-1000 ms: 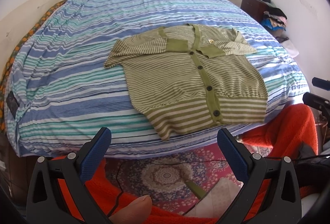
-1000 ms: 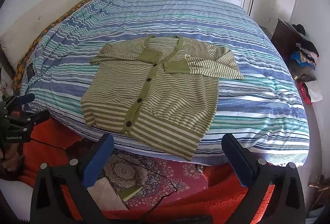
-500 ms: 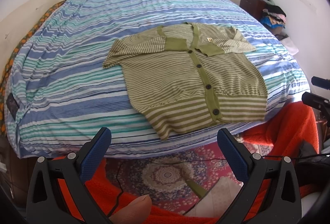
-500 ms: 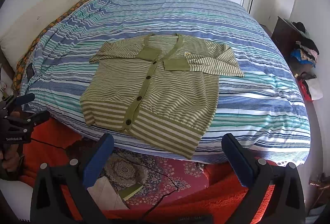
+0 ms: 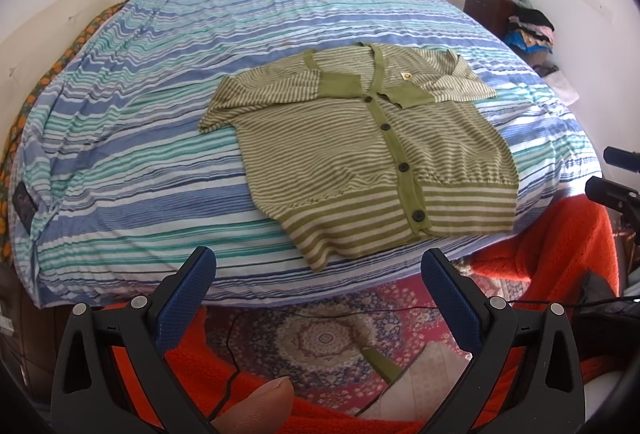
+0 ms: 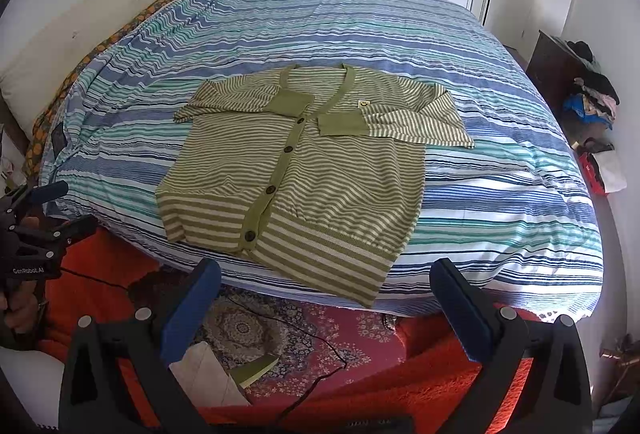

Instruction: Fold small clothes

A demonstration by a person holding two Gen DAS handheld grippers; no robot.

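Observation:
A green and cream striped cardigan (image 5: 360, 150) lies flat and buttoned on the bed, both sleeves folded in across the chest; it also shows in the right wrist view (image 6: 304, 170). Its hem hangs near the bed's front edge. My left gripper (image 5: 318, 274) is open and empty, held short of the bed edge, below the hem's left corner. My right gripper (image 6: 326, 284) is open and empty, just below the hem's right part. The right gripper's tips (image 5: 616, 174) show at the right edge of the left view, and the left gripper (image 6: 36, 218) at the left edge of the right view.
The bed has a blue, green and white striped cover (image 5: 160, 122). A patterned red rug (image 5: 320, 330) with a black cable lies on the floor below. Orange fabric (image 6: 420, 386) is under the grippers. A dark cabinet with piled clothes (image 6: 588, 94) stands at the right wall.
Both grippers have moved slightly forward and up towards the bed; the cardigan sits a little lower and nearer in both views. Both stay open. The cardigan has not moved.

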